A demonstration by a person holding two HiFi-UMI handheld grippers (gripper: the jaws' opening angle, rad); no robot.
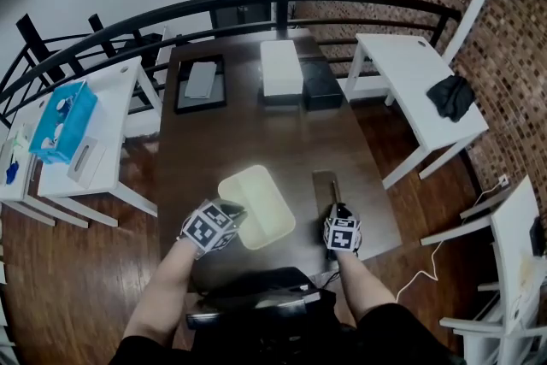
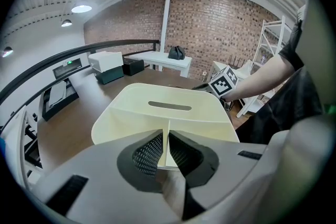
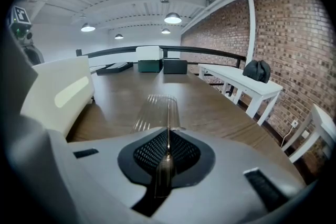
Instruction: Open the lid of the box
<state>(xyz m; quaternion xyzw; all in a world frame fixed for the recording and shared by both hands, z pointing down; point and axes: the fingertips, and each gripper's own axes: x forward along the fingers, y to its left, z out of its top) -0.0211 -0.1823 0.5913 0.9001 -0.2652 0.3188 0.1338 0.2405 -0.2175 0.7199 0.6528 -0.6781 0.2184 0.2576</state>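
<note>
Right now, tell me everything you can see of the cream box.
The cream box looks like opaque, smooth plastic: a shallow rectangular tub with rounded corners, open on top with no lid on it. One end wall has a long narrow slot. It sits at the near end of the dark wooden table. The left claw is shut on a thin wall at its near-left corner. The clear lid lies apart on its right.
</note>
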